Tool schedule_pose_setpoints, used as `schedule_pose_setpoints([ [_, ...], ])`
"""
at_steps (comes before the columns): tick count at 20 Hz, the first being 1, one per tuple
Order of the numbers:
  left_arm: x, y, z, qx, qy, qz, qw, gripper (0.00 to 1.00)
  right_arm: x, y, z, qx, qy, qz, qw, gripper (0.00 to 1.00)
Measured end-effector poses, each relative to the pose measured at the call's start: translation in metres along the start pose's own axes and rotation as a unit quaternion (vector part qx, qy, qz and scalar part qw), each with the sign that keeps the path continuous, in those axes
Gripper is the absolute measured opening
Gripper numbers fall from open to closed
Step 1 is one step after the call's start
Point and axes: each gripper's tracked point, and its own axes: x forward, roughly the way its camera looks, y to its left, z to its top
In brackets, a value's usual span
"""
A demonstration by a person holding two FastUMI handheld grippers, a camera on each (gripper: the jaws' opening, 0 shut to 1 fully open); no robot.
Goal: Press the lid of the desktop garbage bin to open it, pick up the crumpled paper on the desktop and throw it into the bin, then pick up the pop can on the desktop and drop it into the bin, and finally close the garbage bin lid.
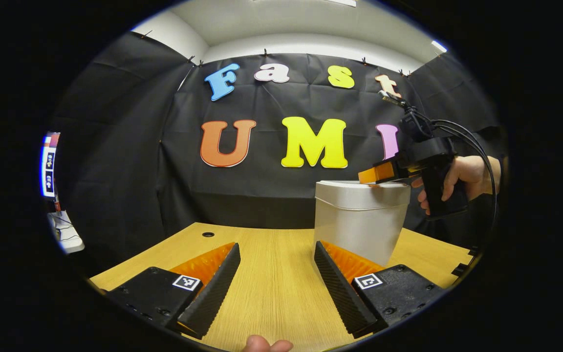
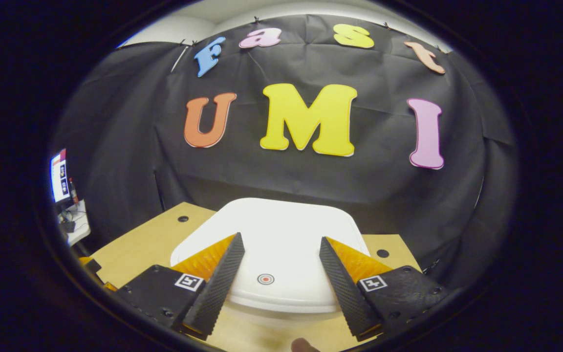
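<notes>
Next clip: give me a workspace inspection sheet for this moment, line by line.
Surface: wooden desktop, with round holes.
Job's things: garbage bin upright; its white lid closed, a round target mark near its front edge.
Clutter: nothing seen.
Grippers: left gripper open above bare desktop; right gripper open above the lid, held by a hand.
Cables: black cables loop from the right gripper.
Surroundings: black cloth wall; lit screen at the side.

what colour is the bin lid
White with a small red ring mark, lid, clearest in the right gripper view.
</notes>
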Motion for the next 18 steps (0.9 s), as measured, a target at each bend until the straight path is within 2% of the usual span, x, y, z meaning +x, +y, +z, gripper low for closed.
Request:
schedule_pose_setpoints([
  [6, -0.004, 0.004, 0.007, 0.002, -0.010, 0.012, 1.000, 0.98, -0.008, 0.005, 0.010, 0.029, -0.010, -0.006, 1.000, 0.98],
  [10, -0.006, 0.000, 0.012, 0.008, -0.016, 0.009, 1.000, 0.98, -0.008, 0.000, 0.019, 0.023, -0.031, -0.005, 0.999, 0.96],
  [12, -0.007, -0.003, 0.015, 0.009, -0.023, 0.006, 1.000, 0.98, -0.009, 0.001, 0.020, 0.039, -0.039, -0.002, 0.998, 0.98],
  [14, -0.007, -0.007, 0.015, 0.004, -0.023, 0.001, 1.000, 0.98, -0.015, 0.001, 0.024, 0.054, -0.048, 0.004, 0.997, 0.96],
  [16, -0.007, -0.009, 0.016, 0.007, -0.023, 0.001, 1.000, 0.98, -0.024, -0.008, 0.033, 0.039, -0.074, -0.008, 0.996, 0.98],
  [18, -0.010, -0.011, 0.019, 0.010, -0.029, 0.001, 1.000, 0.98, -0.038, -0.017, 0.043, 0.028, -0.105, -0.021, 0.994, 0.96],
])
